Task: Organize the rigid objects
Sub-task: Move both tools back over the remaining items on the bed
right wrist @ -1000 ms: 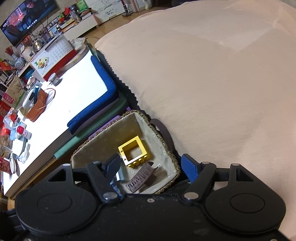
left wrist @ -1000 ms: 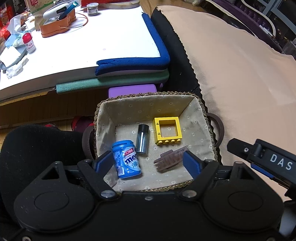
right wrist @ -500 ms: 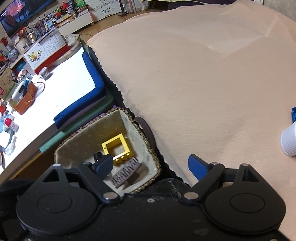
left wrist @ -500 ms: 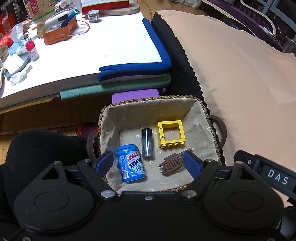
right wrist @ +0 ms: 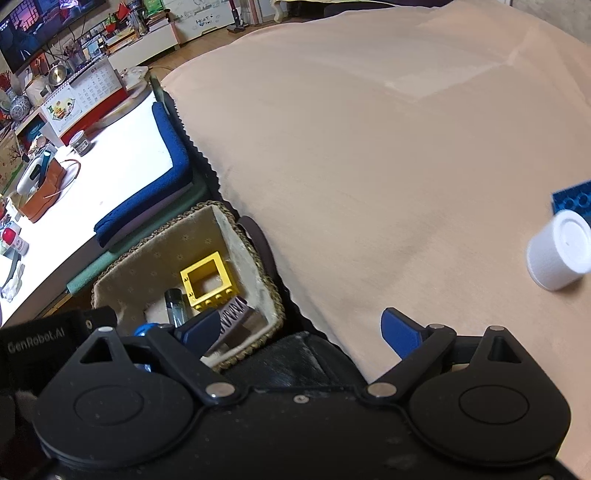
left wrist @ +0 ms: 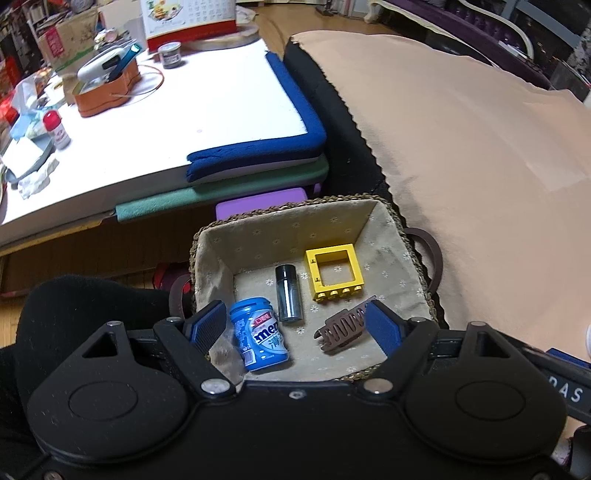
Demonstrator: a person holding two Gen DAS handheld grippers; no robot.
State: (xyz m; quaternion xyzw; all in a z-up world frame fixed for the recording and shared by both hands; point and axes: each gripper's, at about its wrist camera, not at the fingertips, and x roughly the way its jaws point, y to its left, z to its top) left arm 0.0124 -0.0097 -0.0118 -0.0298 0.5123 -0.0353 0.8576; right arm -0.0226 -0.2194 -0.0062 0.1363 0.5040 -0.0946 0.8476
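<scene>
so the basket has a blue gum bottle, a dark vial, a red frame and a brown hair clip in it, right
Nearly. The frame is yellow, not red; the left wrist view shows it plainly. The rest holds: the basket has the blue gum bottle, the dark vial and the brown hair clip in it, with the yellow frame.

A white tabletop point(left wrist: 192, 110) holds an orange case point(left wrist: 107, 92) with a white device in it, a small dark jar point(left wrist: 170, 55), a red-capped bottle point(left wrist: 55, 127) and a desk calendar point(left wrist: 188, 20). Folded blue point(left wrist: 258, 158) and green point(left wrist: 221, 188) mats lie stacked at its edge. A television point(right wrist: 40, 26) glows in the background.
</scene>
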